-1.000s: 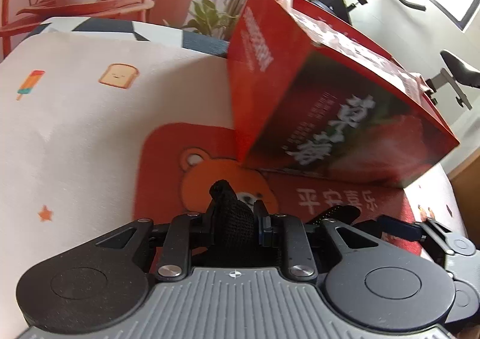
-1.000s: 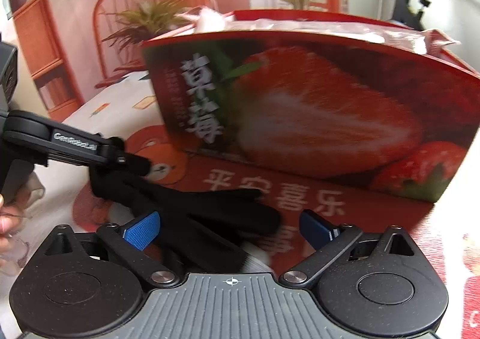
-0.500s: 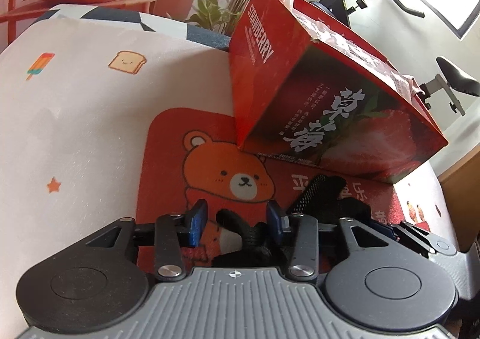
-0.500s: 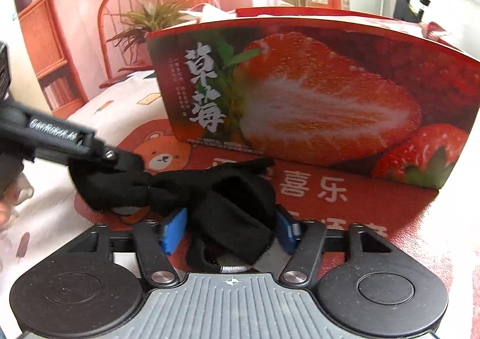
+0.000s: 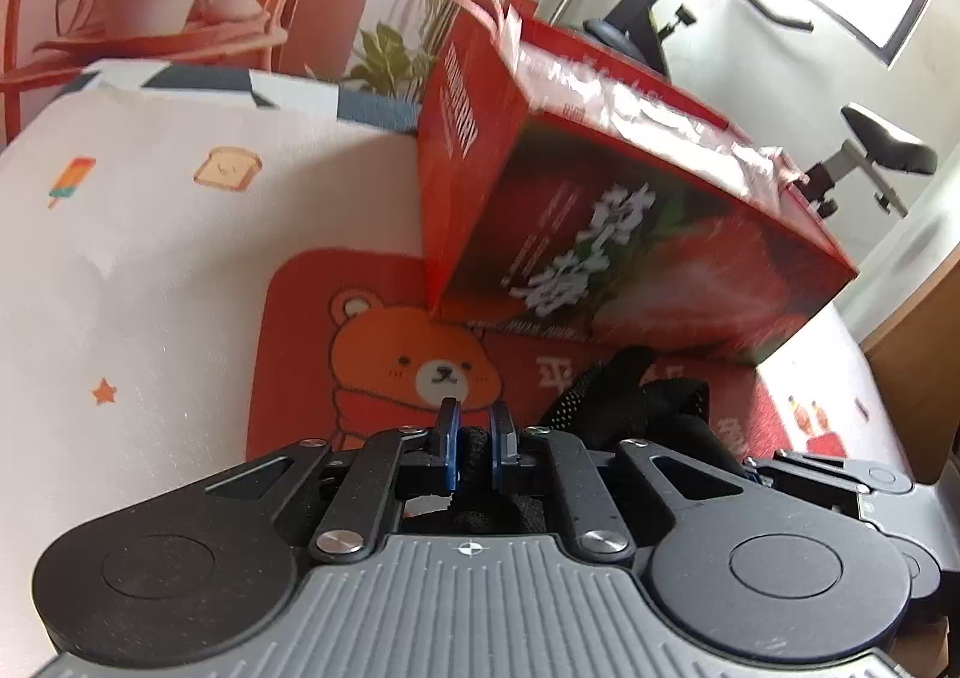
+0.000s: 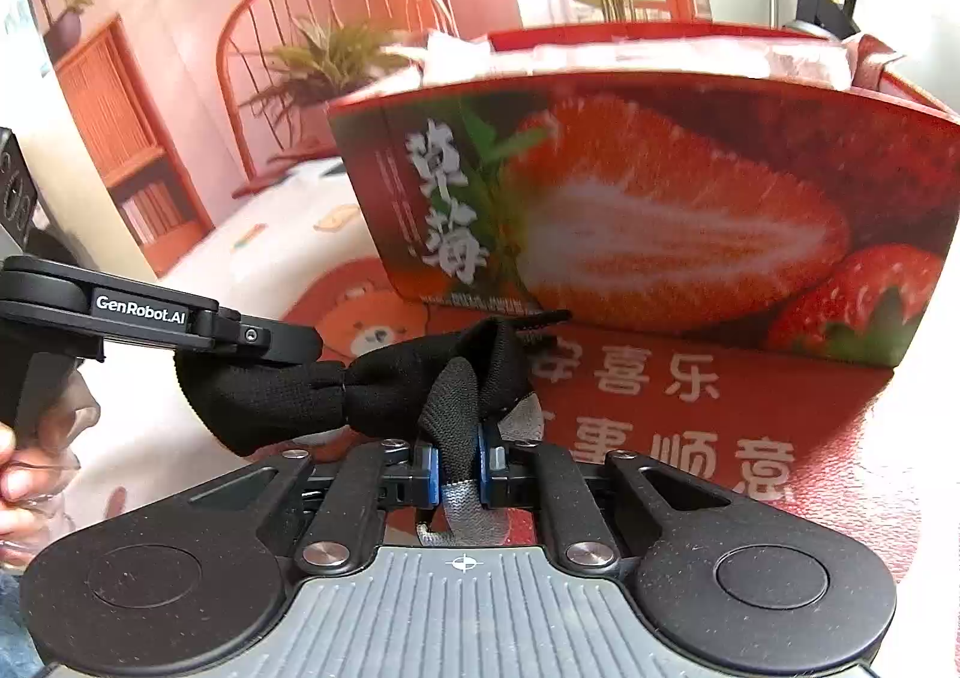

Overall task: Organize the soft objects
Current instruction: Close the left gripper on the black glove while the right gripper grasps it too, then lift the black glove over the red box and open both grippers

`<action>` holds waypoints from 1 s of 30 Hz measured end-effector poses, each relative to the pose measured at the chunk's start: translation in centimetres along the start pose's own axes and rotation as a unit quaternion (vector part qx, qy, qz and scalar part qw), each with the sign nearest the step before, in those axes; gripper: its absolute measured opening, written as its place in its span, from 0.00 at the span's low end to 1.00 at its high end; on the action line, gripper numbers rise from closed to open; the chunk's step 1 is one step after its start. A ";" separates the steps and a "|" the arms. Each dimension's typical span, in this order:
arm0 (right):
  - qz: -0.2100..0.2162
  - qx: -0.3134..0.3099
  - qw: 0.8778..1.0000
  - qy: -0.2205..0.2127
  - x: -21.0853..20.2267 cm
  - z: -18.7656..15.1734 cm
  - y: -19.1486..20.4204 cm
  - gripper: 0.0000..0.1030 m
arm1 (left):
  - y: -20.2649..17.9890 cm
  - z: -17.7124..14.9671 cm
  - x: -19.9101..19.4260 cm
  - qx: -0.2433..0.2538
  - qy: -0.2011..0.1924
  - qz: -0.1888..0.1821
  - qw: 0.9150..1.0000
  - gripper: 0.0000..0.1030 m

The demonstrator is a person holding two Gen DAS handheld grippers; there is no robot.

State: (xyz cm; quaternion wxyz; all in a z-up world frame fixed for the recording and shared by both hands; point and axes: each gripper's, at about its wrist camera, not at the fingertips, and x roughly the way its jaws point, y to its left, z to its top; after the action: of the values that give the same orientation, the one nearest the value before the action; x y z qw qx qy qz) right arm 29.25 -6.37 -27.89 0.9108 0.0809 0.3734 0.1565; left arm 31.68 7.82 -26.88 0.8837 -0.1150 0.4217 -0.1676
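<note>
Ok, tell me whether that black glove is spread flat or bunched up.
Bunched up: the black glove hangs twisted between both grippers, clear of the red mat.

The black glove [image 6: 336, 396] between my fingers is matt knitted cloth with a grey ribbed cuff. The strawberry box [image 6: 660, 210] is glossy printed card. The red bear mat [image 5: 372, 354] looks matt and smooth, the tablecloth [image 5: 150, 258] soft and matt.

Counted things on the bed

Two grippers are seen, the left gripper [image 5: 474, 441] and the right gripper [image 6: 459, 465]. One black glove [image 6: 360, 390] is counted, one strawberry box [image 6: 660, 210], one red bear mat [image 5: 372, 342], and one hand [image 6: 24, 474] at the edge.
</note>
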 end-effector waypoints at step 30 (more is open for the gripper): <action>-0.088 -0.038 0.987 -0.128 -3.2 15.4 -5.4 0.10 | -10.4 13.6 1.9 0.107 -0.137 0.024 0.984 0.13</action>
State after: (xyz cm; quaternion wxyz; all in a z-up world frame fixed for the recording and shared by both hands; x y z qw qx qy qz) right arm 39.16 -13.01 -16.30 0.9637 0.0318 0.2534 0.0779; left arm 41.37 -1.61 -16.25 0.9442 -0.0316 0.2785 -0.1732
